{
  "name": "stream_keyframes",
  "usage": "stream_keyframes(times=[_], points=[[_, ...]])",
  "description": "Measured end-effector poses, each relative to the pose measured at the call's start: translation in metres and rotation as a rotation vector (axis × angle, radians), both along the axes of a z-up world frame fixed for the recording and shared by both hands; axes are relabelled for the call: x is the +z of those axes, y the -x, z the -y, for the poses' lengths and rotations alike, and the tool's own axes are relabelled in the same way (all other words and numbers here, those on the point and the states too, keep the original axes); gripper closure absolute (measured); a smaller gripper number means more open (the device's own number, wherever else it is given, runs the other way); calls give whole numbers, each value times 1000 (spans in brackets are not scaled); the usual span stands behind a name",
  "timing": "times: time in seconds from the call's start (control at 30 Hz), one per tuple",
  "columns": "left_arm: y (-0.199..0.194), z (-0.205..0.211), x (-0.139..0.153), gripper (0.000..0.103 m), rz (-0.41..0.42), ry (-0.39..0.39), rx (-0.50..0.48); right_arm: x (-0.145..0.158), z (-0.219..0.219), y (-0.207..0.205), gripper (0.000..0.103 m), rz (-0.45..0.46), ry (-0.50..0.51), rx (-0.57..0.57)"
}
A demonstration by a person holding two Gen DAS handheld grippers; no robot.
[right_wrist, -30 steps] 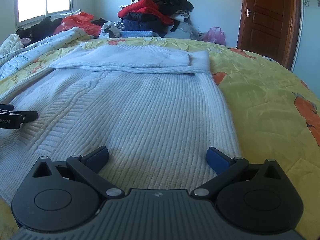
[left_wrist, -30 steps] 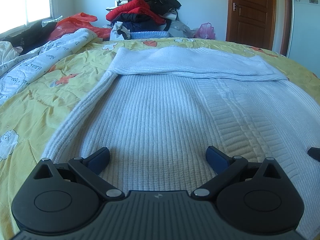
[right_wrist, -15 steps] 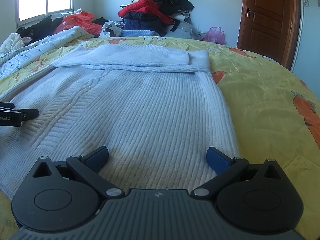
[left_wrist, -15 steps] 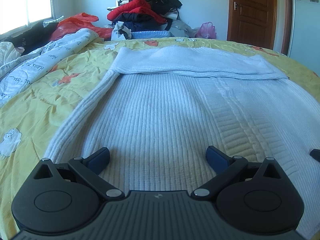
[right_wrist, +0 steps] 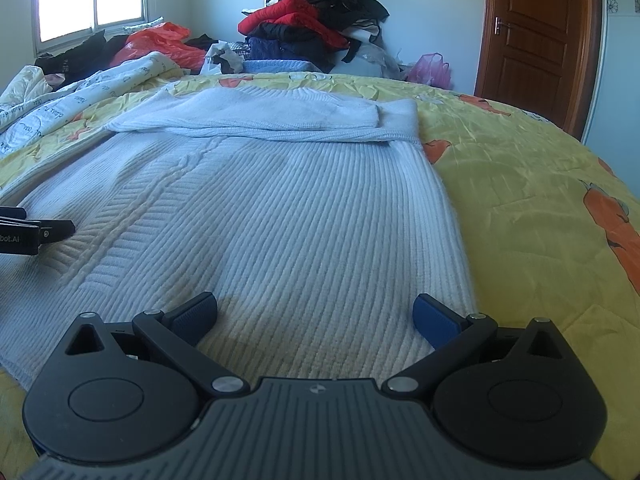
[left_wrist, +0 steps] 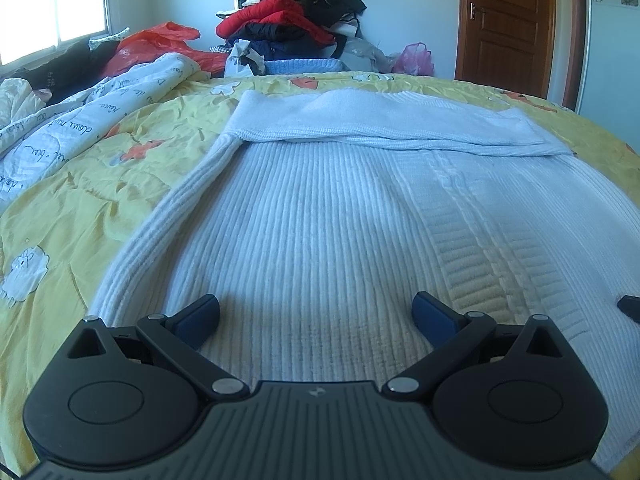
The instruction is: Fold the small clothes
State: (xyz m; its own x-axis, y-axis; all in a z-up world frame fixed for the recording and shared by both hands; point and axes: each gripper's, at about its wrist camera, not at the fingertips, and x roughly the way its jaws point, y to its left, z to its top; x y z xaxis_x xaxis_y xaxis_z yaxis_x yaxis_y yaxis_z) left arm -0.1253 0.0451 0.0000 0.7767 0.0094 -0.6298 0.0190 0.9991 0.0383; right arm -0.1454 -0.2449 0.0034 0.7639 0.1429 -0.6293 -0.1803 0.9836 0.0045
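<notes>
A pale blue ribbed knit sweater (left_wrist: 320, 216) lies flat on the yellow bedspread (left_wrist: 92, 200), its sleeves folded across the far end (left_wrist: 380, 124). My left gripper (left_wrist: 316, 314) is open and empty, low over the sweater's near hem on its left half. My right gripper (right_wrist: 316, 314) is open and empty, low over the near hem on the sweater's (right_wrist: 304, 216) right half. The left gripper's side shows at the left edge of the right wrist view (right_wrist: 28, 232). A tip of the right gripper shows at the right edge of the left wrist view (left_wrist: 630, 306).
A white printed quilt (left_wrist: 60, 136) lies bunched on the bed's left side. A pile of red, black and blue clothes (left_wrist: 292, 24) and plastic bags stands behind the bed. A brown door (left_wrist: 508, 28) is at the back right. The bedspread (right_wrist: 540, 208) lies to the sweater's right.
Both grippers have drawn back slightly toward the sweater's near hem and stay open. The sweater has not moved.
</notes>
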Motion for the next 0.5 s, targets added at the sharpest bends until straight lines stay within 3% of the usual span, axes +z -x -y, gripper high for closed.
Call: stream_keyframes(times=[0.5], points=[[3,0,0,0,1,1,1,0,0,0,2,0,0,0]])
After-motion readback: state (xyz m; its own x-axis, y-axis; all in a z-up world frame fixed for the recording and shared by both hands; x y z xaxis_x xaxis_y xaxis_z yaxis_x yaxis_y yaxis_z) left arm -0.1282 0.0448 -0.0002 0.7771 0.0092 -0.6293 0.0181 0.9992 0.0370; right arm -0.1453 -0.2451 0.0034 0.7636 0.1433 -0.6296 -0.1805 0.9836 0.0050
